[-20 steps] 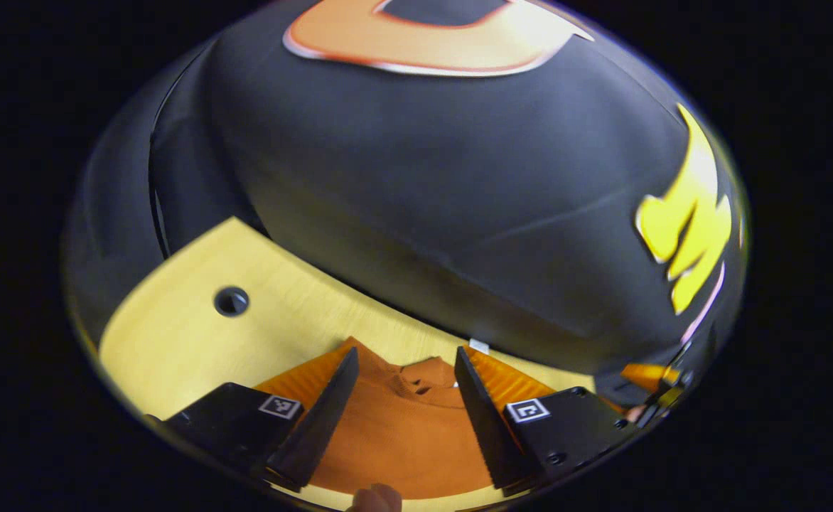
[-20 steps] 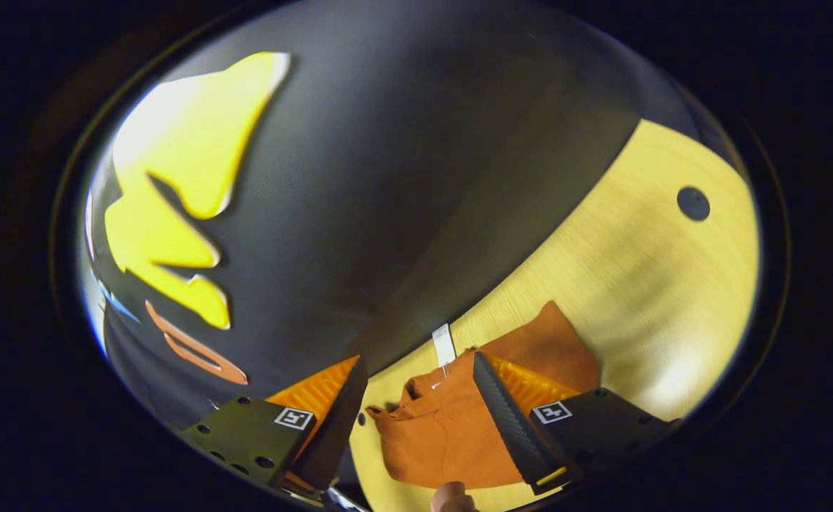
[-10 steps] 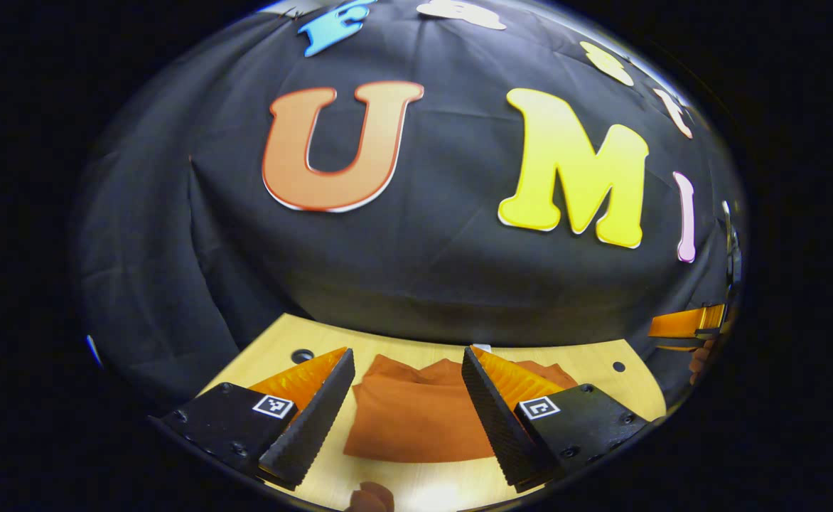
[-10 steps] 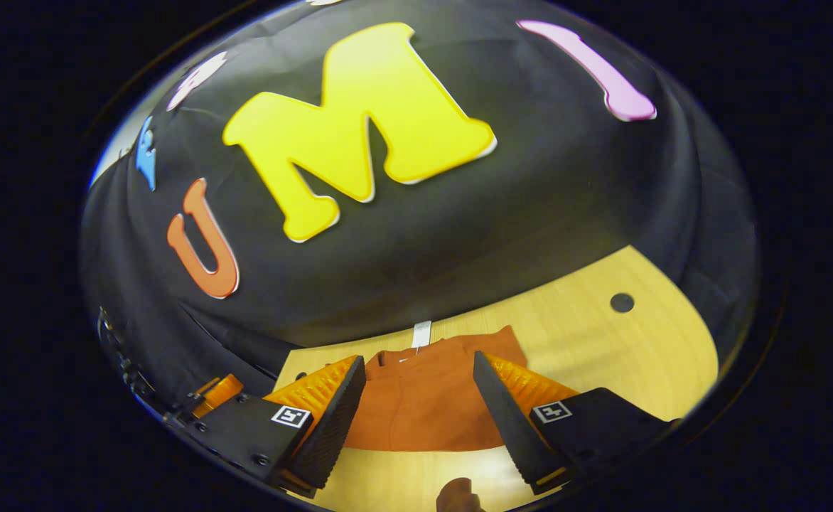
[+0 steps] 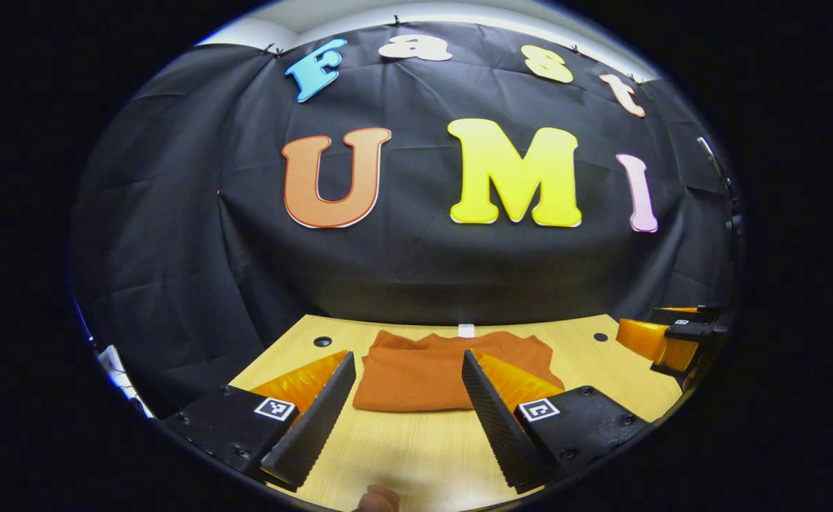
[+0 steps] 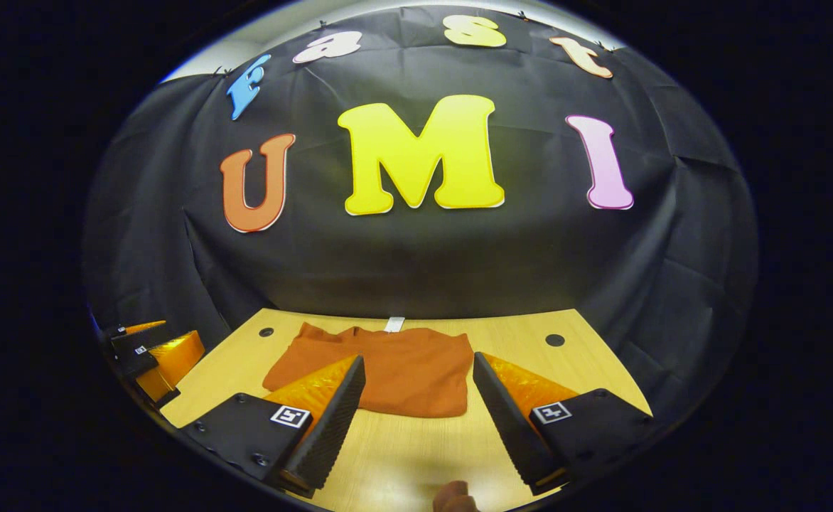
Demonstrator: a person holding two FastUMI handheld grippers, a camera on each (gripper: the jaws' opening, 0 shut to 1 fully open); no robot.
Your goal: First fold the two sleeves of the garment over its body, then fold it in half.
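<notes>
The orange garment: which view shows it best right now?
The right gripper view: the garment lies folded on the table, mostly unobstructed. In the left gripper view the left claw has one finger overlapping the garment's right part.

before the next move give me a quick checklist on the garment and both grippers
1. Garment lies as a compact folded block on the table: ok.
2. No sleeve sticks out past the block: ok.
3. Left gripper open, holding nothing: ok.
4. Right gripper open, holding nothing: ok.
5. Both grippers apart from the cloth: ok.
6. Fold edges line up neatly: cannot tell.
</notes>
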